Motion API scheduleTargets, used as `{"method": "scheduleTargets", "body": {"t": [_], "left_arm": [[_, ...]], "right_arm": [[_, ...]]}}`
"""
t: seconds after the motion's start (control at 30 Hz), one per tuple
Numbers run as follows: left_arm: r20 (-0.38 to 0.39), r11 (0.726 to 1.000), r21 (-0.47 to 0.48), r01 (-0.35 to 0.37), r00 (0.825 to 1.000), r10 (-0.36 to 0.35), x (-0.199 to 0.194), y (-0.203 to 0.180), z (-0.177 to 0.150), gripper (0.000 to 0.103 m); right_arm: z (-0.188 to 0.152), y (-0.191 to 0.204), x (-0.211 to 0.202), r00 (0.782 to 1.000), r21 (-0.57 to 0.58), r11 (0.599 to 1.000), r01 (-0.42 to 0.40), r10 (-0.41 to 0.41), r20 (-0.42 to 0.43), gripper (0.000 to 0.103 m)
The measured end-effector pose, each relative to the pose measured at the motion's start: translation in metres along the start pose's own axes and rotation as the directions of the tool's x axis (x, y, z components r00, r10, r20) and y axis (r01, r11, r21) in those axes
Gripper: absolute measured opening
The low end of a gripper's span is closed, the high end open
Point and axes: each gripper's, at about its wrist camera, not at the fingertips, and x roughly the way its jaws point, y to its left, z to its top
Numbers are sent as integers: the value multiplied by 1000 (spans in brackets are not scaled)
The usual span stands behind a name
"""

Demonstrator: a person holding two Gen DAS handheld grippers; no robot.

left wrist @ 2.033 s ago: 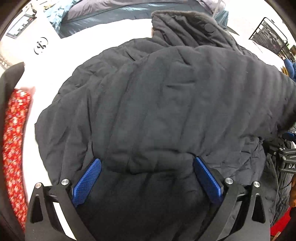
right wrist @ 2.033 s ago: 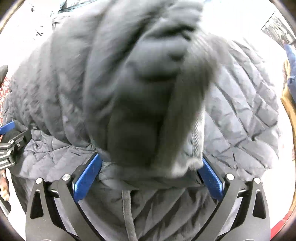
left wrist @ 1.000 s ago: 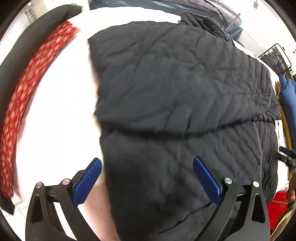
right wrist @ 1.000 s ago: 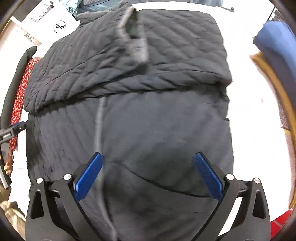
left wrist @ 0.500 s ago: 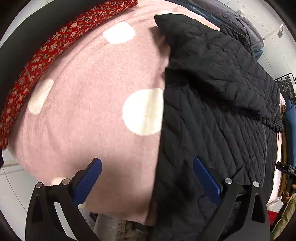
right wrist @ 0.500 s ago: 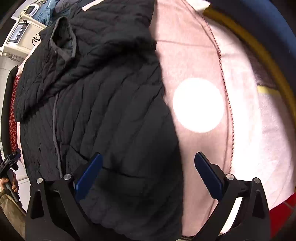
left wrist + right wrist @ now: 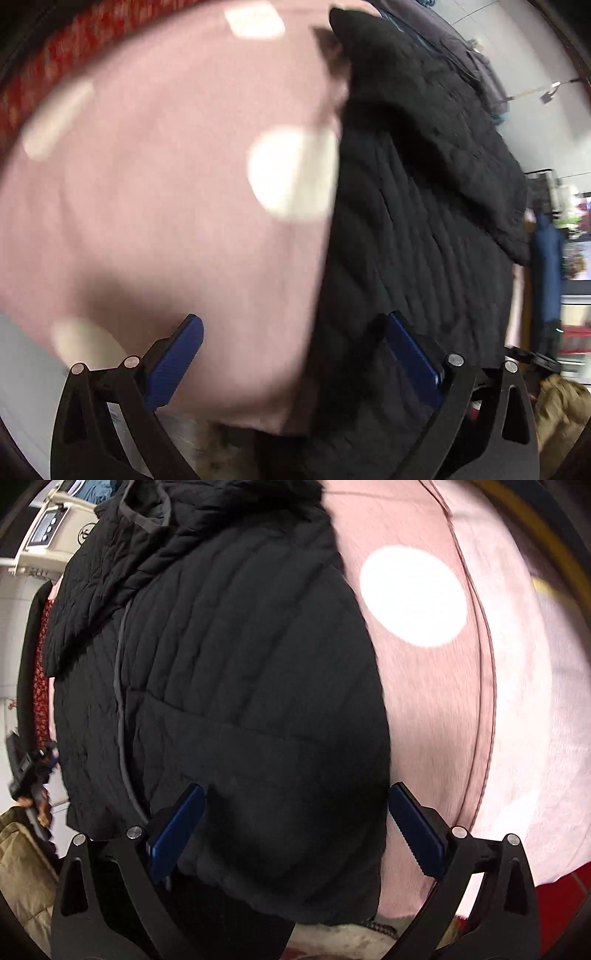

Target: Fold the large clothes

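A black quilted jacket is seen laid flat on a pink blanket with white dots; a sleeve is folded across its upper part, and a grey-lined collar is visible at the far end in the right wrist view. In the left wrist view the left gripper is held over the jacket's left edge: its blue fingers are spread wide apart, one over bare blanket, the other over black fabric, with nothing clamped between them. The view is motion-blurred. In the right wrist view the right gripper is positioned over the lower right corner of the jacket, near the hem; its fingers are likewise spread wide, the left one over the jacket, the right one at the jacket's edge over the blanket. Contact with the fabric cannot be determined. A red patterned cloth is noted along the blanket's far left border, and a white appliance with a panel is noted beyond the collar. The opposite gripper and the hand holding it are seen at the left edge of the right wrist view.
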Motion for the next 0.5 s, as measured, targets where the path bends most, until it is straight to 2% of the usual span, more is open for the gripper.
{"method": "scheduleTargets", "body": {"t": [0.03, 0.17, 0.3, 0.33, 0.4, 0.5], "left_arm": [[-15, 1000, 15, 9, 1000, -9, 3, -3, -11, 96], [-51, 996, 82, 23, 999, -19, 10, -18, -29, 96], [-141, 989, 93, 117, 985, -103, 20, -37, -44, 94], [-166, 988, 99, 121, 981, -103, 23, -40, -52, 93], [-212, 985, 137, 102, 975, -71, 31, -42, -64, 89], [-238, 987, 138, 84, 970, -49, 45, -47, -70, 79]], "right_arm": [[-12, -19, -3, 1000, 11, 1000, -8, 8, -5, 98], [-15, -39, -7, 1000, 53, 998, -21, 20, 5, 98], [5, -78, -17, 997, 126, 988, -84, 83, 11, 98], [14, -77, -13, 994, 137, 985, -108, 108, 6, 98], [11, -82, -6, 986, 147, 976, -161, 167, -24, 98], [0, -60, 23, 983, 109, 983, -149, 159, -91, 98]]}}
